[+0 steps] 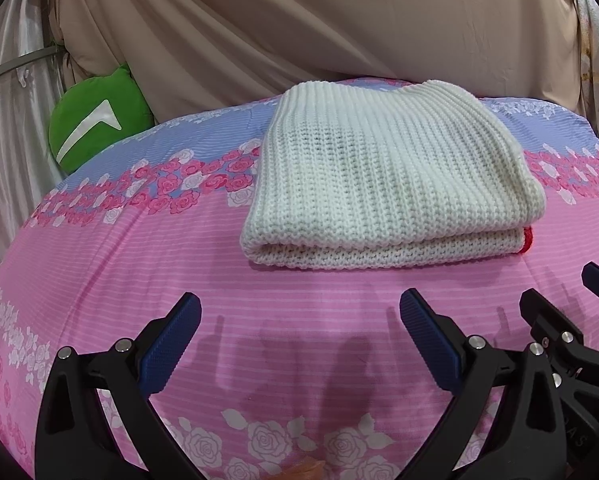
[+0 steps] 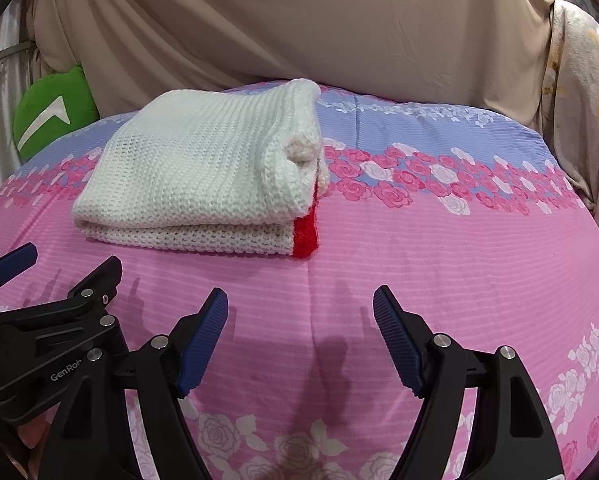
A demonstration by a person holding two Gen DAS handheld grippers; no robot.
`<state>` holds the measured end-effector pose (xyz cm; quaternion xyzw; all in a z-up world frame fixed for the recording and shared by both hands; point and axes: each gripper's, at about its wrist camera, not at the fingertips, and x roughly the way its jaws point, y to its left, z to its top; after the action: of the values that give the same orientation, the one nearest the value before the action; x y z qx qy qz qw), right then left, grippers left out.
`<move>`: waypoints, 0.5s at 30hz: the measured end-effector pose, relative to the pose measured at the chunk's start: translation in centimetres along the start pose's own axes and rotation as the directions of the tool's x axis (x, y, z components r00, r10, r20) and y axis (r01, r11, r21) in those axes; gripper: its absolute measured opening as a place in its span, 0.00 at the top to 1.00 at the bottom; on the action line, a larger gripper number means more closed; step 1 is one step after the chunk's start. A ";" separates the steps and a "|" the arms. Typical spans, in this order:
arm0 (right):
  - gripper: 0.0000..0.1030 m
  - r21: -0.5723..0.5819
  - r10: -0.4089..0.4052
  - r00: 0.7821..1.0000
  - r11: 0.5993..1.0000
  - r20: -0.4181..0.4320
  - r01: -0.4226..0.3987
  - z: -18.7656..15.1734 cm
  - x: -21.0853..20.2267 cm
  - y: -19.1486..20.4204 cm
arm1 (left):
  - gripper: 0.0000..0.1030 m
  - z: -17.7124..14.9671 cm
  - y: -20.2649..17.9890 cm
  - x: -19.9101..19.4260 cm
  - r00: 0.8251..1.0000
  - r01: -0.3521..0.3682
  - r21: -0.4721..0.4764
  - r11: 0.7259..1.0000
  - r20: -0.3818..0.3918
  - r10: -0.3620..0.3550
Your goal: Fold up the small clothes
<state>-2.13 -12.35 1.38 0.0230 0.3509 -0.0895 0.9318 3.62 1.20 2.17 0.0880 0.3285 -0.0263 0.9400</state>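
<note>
A white knitted garment (image 1: pixel 379 184) lies folded into a thick rectangle on the pink floral bedspread (image 1: pixel 99 264). It also shows in the right wrist view (image 2: pixel 195 176), with a red band (image 2: pixel 305 236) at its near right corner. My left gripper (image 1: pixel 299 312) is open and empty, hovering just in front of the garment's near edge. My right gripper (image 2: pixel 299 308) is open and empty, in front of the garment's right corner. The right gripper (image 1: pixel 567 292) shows at the right edge of the left wrist view; the left gripper (image 2: pixel 59 264) shows at the left of the right wrist view.
A green cushion (image 1: pixel 95 120) with a white mark sits at the back left, also in the right wrist view (image 2: pixel 51 108). Beige draped cloth (image 1: pixel 319 28) hangs behind the bed. A floral cloth (image 2: pixel 579 100) hangs at the back right.
</note>
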 end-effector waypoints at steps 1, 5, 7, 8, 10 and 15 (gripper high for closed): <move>0.29 0.000 -0.001 1.000 1.000 0.000 0.001 0.0 0.0 0.0 | 0.05 0.0 0.0 0.0 1.000 -0.001 0.000 1.000 0.000 0.001; 0.29 -0.001 -0.003 1.000 1.000 -0.002 0.003 0.0 0.1 0.1 | 0.05 0.0 0.0 0.1 1.000 -0.001 0.001 1.000 -0.001 0.001; 0.29 -0.001 -0.003 1.000 1.000 -0.001 0.003 0.0 0.1 0.0 | 0.06 0.0 0.0 0.1 1.000 -0.002 0.001 1.000 -0.002 0.002; 0.29 -0.001 -0.004 1.000 1.000 -0.001 0.004 0.0 0.1 0.1 | 0.06 -0.1 0.0 0.1 1.000 -0.002 0.002 1.000 -0.001 0.002; 0.29 -0.002 -0.004 1.000 1.000 -0.001 0.004 0.0 0.1 0.0 | 0.06 -0.1 0.0 0.1 1.000 -0.002 0.002 1.000 -0.002 0.002; 0.29 -0.002 -0.014 1.000 1.000 0.000 0.014 -0.1 0.0 0.2 | 0.06 -0.1 0.0 0.1 1.000 -0.006 0.004 1.000 -0.002 0.006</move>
<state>-2.13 -12.18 1.33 0.0194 0.3513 -0.0958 0.9312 3.65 1.24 2.06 0.0910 0.3289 -0.0239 0.9397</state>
